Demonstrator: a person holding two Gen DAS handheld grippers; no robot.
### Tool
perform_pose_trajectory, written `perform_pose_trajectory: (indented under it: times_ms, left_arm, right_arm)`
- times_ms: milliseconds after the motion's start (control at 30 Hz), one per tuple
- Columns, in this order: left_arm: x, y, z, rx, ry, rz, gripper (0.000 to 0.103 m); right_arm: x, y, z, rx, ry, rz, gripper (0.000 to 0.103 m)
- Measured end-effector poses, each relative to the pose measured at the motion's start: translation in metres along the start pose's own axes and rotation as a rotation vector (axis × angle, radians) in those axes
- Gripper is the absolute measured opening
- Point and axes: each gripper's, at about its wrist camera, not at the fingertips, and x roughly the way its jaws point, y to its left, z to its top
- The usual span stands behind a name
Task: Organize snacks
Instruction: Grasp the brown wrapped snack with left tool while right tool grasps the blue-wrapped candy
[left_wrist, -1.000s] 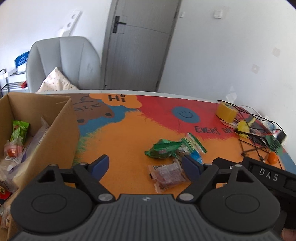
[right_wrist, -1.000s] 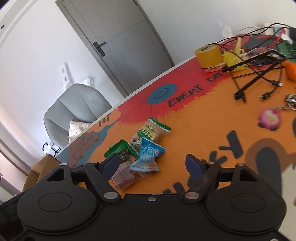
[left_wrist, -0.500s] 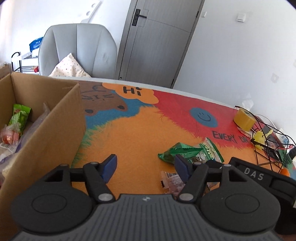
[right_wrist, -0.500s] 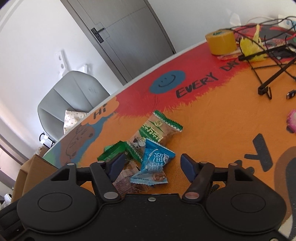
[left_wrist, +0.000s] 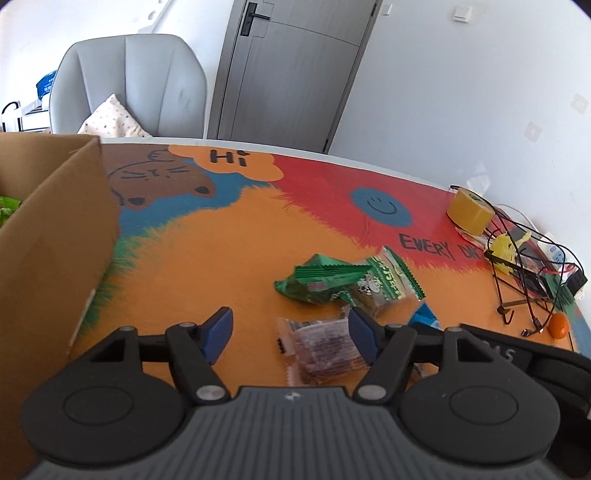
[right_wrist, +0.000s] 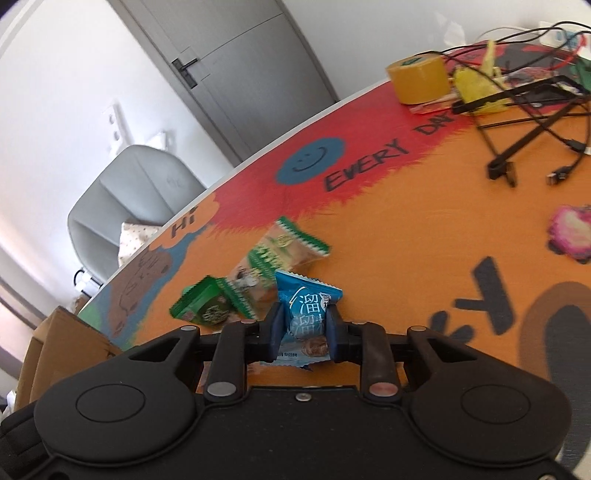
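Several snack packets lie together on the colourful tabletop. My right gripper (right_wrist: 304, 325) has its jaws closing, and both pads press on the blue packet (right_wrist: 308, 301), which rests on the table. Beside it lie a green packet (right_wrist: 210, 302) and a green-and-white biscuit packet (right_wrist: 282, 251). My left gripper (left_wrist: 291, 325) is open and its jaws are opening. A clear packet of brown snacks (left_wrist: 321, 350) lies between them, close to the right finger, untouched. The green packet (left_wrist: 317, 280) and biscuit packet (left_wrist: 386, 278) sit just beyond. The cardboard box (left_wrist: 55, 240) stands at the left.
A yellow tape roll (left_wrist: 469, 214) stands at the table's far right with a black wire rack and cables (left_wrist: 524, 277) and a small orange ball (left_wrist: 557, 323). A pink keychain (right_wrist: 570, 234) lies near the cables. Beyond the table stands a grey chair (left_wrist: 129, 85).
Both grippers have come down closer to the snack pile. The right jaws went from wide open to closed on the blue packet. The left jaws narrowed a little.
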Motion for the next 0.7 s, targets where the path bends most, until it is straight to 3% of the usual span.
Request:
perform_pose_trajectory:
  times_ms: [67,200,533,700]
  left_arm:
    - [0.002,-0.003,-0.001,-0.005,-0.001,-0.003,0.072]
    - [0.008,-0.012,-0.002,0.008,-0.004,0.007,0.083]
    - [0.022,-0.037,-0.017,0.100,0.023,0.042,0.084]
    - [0.024,-0.042,-0.024,0.144,-0.004,0.080,0.083]
  right_arm:
    - [-0.004,-0.006,0.001,0.007,-0.006,-0.009,0.025]
    - [-0.011,-0.014,0.000,0.015,-0.011,-0.024,0.025]
    - [-0.026,-0.028,-0.004,0.029,-0.030,-0.062,0.026]
    - [-0.031,-0.027,-0.009,0.024,-0.032,-0.067,0.026]
